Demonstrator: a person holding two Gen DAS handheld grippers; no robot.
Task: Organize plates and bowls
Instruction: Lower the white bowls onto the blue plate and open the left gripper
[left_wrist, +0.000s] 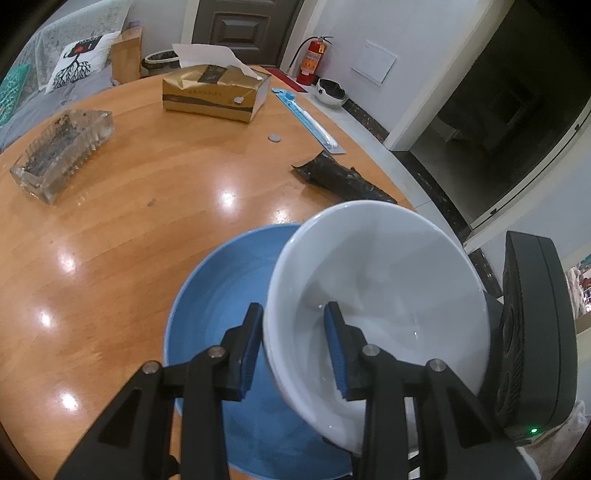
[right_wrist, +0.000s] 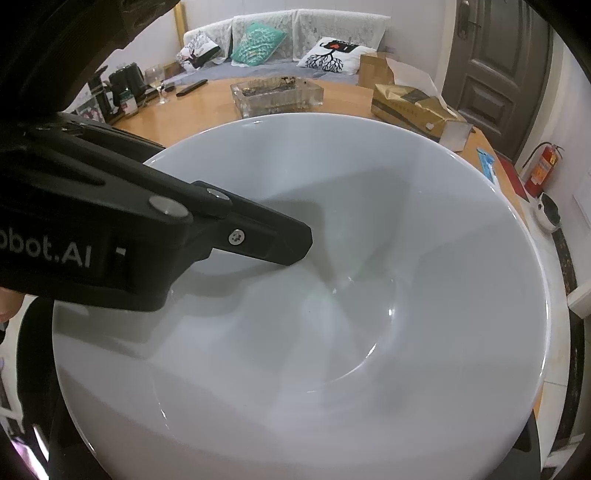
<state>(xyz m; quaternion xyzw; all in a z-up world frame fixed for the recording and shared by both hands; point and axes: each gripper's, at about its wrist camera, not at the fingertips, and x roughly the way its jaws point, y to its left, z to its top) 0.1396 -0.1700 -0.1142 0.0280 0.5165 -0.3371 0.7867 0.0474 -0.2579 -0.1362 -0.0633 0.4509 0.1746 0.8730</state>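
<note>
Left hand-held gripper (left_wrist: 293, 345) grasps the near rim of the white bowl (left_wrist: 388, 295), one finger outside, one inside; the bowl hangs tilted over the blue plate (left_wrist: 221, 295) on the desk (left_wrist: 147, 206). Right hand-held gripper's fingers are hidden behind the bowl; state cannot be told.

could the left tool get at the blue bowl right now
Probably not. The left tool is already clamped on the rim of the tilted white bowl, which hangs over the blue bowl. It would likely have to release that first.
</note>
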